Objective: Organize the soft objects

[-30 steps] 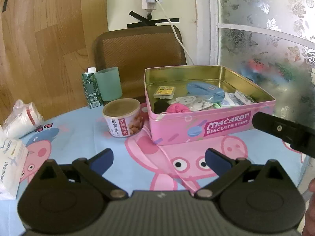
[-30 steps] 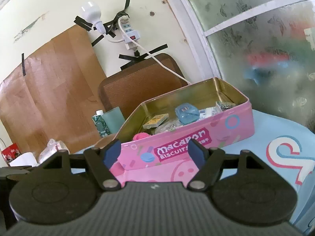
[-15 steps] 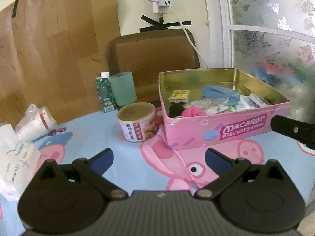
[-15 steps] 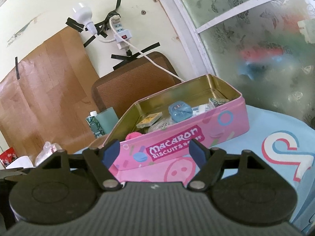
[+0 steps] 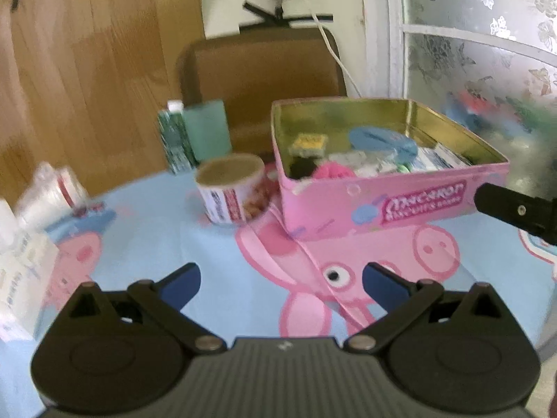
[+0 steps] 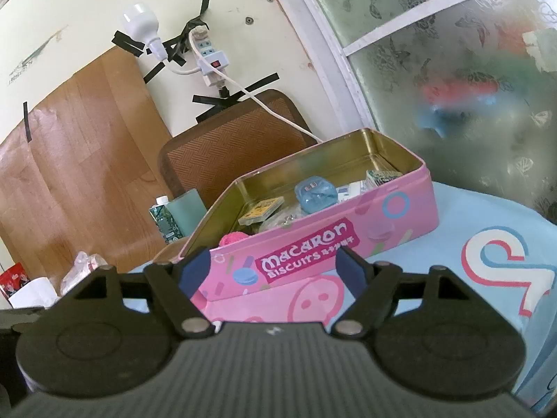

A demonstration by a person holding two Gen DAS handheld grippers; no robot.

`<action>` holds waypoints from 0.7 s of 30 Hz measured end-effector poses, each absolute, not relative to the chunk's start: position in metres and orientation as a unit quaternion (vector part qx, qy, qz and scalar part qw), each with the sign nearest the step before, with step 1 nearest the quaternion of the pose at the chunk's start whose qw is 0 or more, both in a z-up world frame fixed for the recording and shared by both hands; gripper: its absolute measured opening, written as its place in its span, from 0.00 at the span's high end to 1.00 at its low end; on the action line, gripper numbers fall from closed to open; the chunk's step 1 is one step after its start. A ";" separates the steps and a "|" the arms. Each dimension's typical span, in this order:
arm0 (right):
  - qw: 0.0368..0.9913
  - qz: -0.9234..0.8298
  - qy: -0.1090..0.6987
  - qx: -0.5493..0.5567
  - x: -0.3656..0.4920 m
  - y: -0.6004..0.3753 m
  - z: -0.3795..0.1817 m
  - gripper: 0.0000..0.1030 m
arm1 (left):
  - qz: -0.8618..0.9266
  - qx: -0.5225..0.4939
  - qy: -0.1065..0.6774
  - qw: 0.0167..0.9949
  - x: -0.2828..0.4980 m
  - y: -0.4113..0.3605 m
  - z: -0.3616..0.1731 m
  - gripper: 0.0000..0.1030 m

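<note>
An open pink biscuit tin (image 5: 400,205) stands on the table; it also shows in the right wrist view (image 6: 348,240). Inside lie a pink soft ball (image 5: 334,171), a blue round case (image 5: 383,141), a yellow packet (image 5: 310,142) and other small items. My left gripper (image 5: 282,284) is open and empty, low over the cloth in front of the tin. My right gripper (image 6: 276,270) is open and empty, just in front of the tin's long side. One finger of the right gripper (image 5: 511,209) shows at the right edge of the left wrist view.
A snack cup (image 5: 231,188) stands left of the tin, with a green carton (image 5: 174,139) and a teal cup (image 5: 207,130) behind it. White packets (image 5: 21,254) lie at the table's left edge. A brown chair back (image 5: 261,83) stands behind the table.
My left gripper has pulled back and swung left, so the tin sits further right and farther away. The right gripper has drifted slightly; the tin looks a little farther. Both stay open.
</note>
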State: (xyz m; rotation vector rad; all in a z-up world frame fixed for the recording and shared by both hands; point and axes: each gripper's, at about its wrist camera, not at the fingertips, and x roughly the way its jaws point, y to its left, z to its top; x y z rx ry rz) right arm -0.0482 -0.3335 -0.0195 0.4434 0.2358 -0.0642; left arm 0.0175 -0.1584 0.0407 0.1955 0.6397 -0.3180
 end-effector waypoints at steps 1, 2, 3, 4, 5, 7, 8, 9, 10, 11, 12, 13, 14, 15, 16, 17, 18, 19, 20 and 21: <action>0.968 -0.032 0.119 0.219 -0.048 -0.333 -0.020 0.21 | -0.158 0.092 0.320 0.929 0.018 -0.159 0.039 0.00; 0.968 -0.031 0.121 0.219 -0.048 -0.333 -0.021 0.21 | -0.156 0.090 0.323 0.929 0.016 -0.160 0.037 0.00; 0.968 -0.031 0.123 0.219 -0.048 -0.332 -0.022 0.21 | -0.153 0.092 0.325 0.929 0.016 -0.160 0.035 0.00; 0.967 -0.031 0.125 0.219 -0.048 -0.332 -0.023 0.20 | -0.151 0.095 0.327 0.928 0.016 -0.161 0.033 0.00; 0.967 -0.030 0.127 0.221 -0.047 -0.332 -0.024 0.20 | -0.149 0.099 0.330 0.927 0.017 -0.161 0.031 0.00; 0.965 -0.028 0.134 0.226 -0.046 -0.331 -0.026 0.20 | -0.148 0.100 0.339 0.924 0.018 -0.161 0.028 0.00; 0.963 -0.028 0.137 0.228 -0.045 -0.331 -0.027 0.20 | -0.149 0.099 0.343 0.922 0.018 -0.161 0.026 0.00; 0.963 -0.027 0.139 0.231 -0.045 -0.331 -0.028 0.20 | -0.150 0.099 0.347 0.920 0.018 -0.161 0.025 0.00; 0.962 -0.027 0.142 0.233 -0.044 -0.331 -0.029 0.20 | -0.150 0.098 0.352 0.919 0.019 -0.161 0.023 0.00; 0.961 -0.027 0.144 0.235 -0.043 -0.332 -0.030 0.19 | -0.149 0.098 0.356 0.917 0.020 -0.161 0.021 0.00; 0.960 -0.026 0.147 0.237 -0.042 -0.333 -0.031 0.19 | -0.149 0.098 0.360 0.916 0.020 -0.160 0.020 0.00; 0.959 -0.026 0.148 0.240 -0.042 -0.334 -0.032 0.19 | -0.148 0.098 0.363 0.915 0.020 -0.160 0.019 0.00; 0.959 -0.026 0.148 0.242 -0.042 -0.335 -0.032 0.19 | -0.149 0.098 0.365 0.914 0.021 -0.160 0.018 0.00; 0.958 -0.027 0.148 0.243 -0.041 -0.336 -0.032 0.18 | -0.149 0.097 0.366 0.913 0.021 -0.160 0.018 0.00; 0.959 -0.027 0.147 0.243 -0.042 -0.337 -0.033 0.17 | -0.150 0.096 0.368 0.913 0.021 -0.159 0.018 0.00; 0.959 -0.029 0.146 0.243 -0.042 -0.336 -0.033 0.17 | -0.151 0.095 0.369 0.912 0.021 -0.159 0.018 0.00; 0.958 -0.031 0.145 0.244 -0.042 -0.337 -0.033 0.16 | -0.151 0.094 0.370 0.912 0.021 -0.159 0.017 0.00; 0.958 -0.032 0.145 0.245 -0.041 -0.337 -0.034 0.15 | -0.152 0.092 0.371 0.911 0.021 -0.158 0.017 0.00; 0.957 -0.033 0.146 0.248 -0.042 -0.337 -0.035 0.15 | -0.152 0.091 0.373 0.911 0.021 -0.158 0.016 0.00; 0.956 -0.035 0.147 0.251 -0.042 -0.338 -0.035 0.14 | -0.151 0.091 0.375 0.910 0.022 -0.158 0.016 0.00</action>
